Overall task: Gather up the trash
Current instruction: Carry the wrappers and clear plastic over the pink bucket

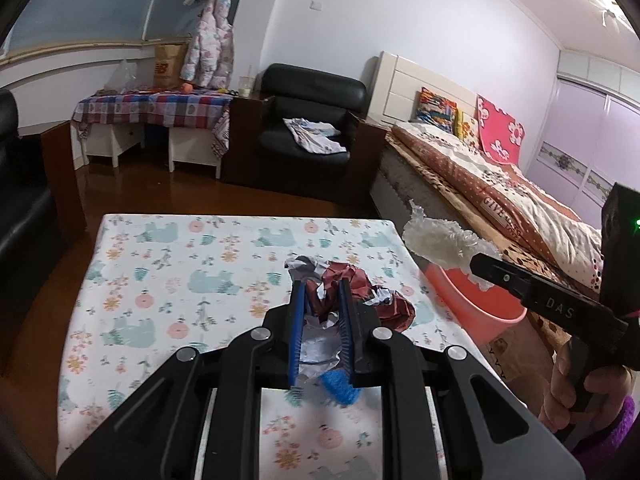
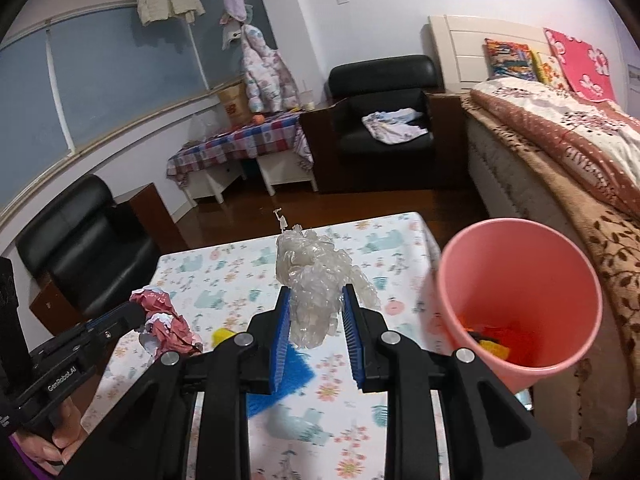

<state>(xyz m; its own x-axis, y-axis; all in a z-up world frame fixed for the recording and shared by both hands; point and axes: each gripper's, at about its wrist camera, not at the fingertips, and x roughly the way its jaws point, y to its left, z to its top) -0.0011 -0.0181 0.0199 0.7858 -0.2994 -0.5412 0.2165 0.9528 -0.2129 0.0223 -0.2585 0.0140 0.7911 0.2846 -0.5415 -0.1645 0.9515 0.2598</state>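
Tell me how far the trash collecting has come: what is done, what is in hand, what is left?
Done: the pink bin beside the table already holds some orange and yellow scraps. In hand: the left gripper is shut on crumpled red-and-white paper, and the right gripper on a clear plastic wad; neither is over the bin yet. Left: a blue piece and a yellow bit lie on the table.

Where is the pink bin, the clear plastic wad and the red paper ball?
Pink bin (image 2: 452, 280): right wrist view, left rim.
Clear plastic wad (image 2: 316, 292): right wrist view, its middle.
Red paper ball (image 1: 352, 276): left wrist view, top crumple.
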